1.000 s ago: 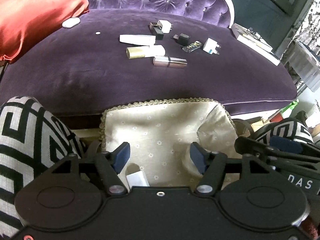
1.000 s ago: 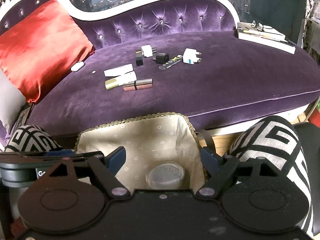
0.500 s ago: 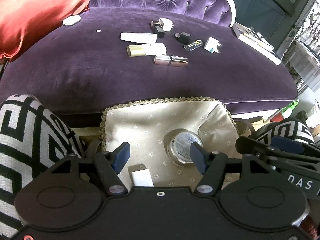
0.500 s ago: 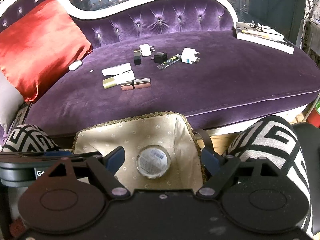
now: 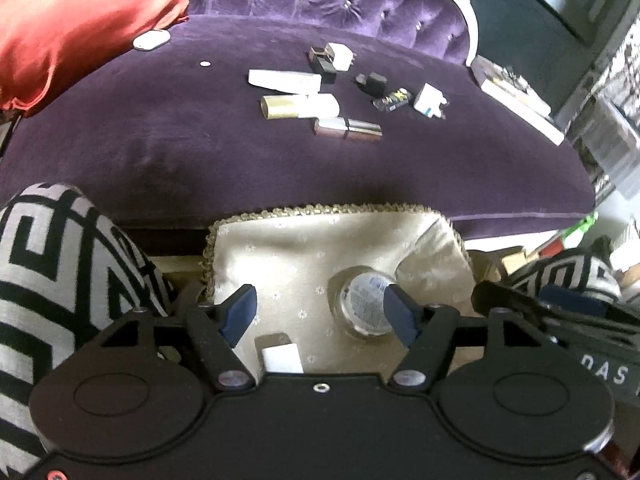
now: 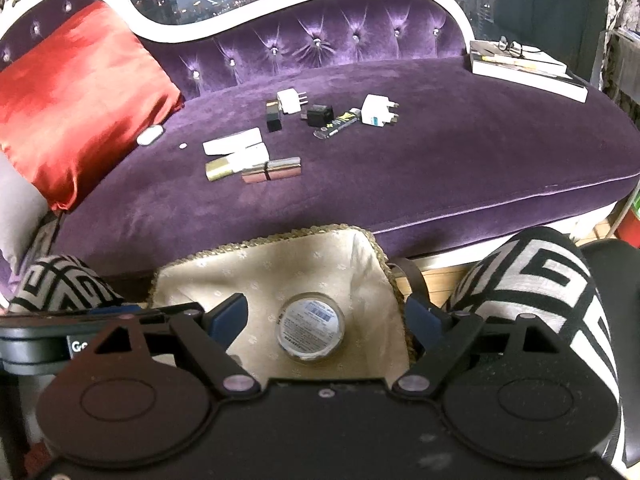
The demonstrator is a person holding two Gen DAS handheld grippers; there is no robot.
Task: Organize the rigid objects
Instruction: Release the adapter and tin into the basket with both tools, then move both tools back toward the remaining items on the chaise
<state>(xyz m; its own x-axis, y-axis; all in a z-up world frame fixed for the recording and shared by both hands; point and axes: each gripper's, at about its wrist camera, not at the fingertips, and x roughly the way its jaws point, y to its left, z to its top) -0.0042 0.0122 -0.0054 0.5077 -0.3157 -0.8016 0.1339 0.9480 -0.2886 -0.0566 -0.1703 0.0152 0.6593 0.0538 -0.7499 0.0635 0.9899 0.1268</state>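
With both grippers (image 5: 318, 312) (image 6: 326, 318) released over the basket (image 6: 280, 264), the lipstick (image 6: 271, 170) at mid-frame looks light, stiff, slippery: grasp its middle.

Looking down past the left gripper (image 5: 318, 312) into a cream fabric basket (image 5: 280, 236), jaws just opening wider, nothing sitting between the pads. Lying on the basket floor: a round jar (image 5: 362, 304) beside the right finger and a white block (image 5: 282, 356) near the gripper body. Resting beyond, on a purple sofa (image 5: 180, 152): a white tube (image 5: 284, 80), a gold-capped tube (image 5: 300, 106), a pink lipstick (image 5: 347, 129), white plugs (image 5: 429, 100), a black adapter (image 5: 374, 82). Leaning at far left, a red cushion (image 5: 72, 20). Flanking the basket, black-and-white patterned knees (image 5: 52, 264).
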